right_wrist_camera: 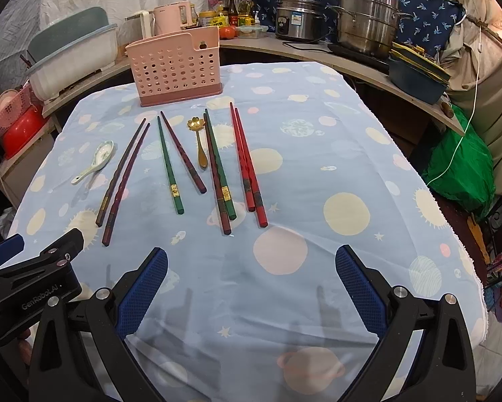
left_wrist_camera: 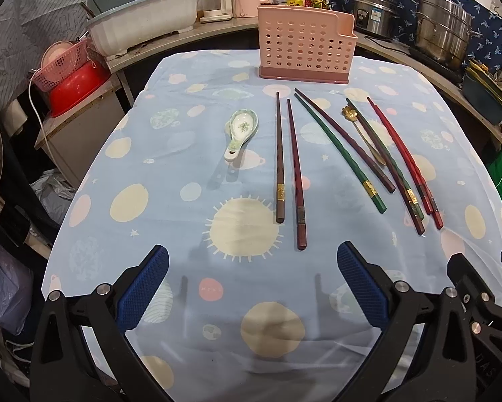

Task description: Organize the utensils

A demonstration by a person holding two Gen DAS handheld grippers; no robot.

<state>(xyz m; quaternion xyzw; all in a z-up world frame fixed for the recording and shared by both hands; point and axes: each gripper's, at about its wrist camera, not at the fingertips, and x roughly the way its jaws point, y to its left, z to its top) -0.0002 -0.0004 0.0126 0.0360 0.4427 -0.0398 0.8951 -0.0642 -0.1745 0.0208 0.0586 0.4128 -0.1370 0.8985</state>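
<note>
Waiting to be sorted, every utensil lies loose on the tabletop (left_wrist_camera: 190,134) before an apparently empty pink caddy (left_wrist_camera: 304,47).

Chopsticks (right_wrist_camera: 170,164), ceramic spoon (left_wrist_camera: 239,132) and gold spoon (right_wrist_camera: 199,140) lie ahead of the left gripper (left_wrist_camera: 252,263) and right gripper (right_wrist_camera: 251,263), both spread apart, holding nothing.

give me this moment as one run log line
stage: start | left tongs: open, empty | right tongs: open, empty | chopsticks, spoons: on cloth | pink holder: upright
</note>
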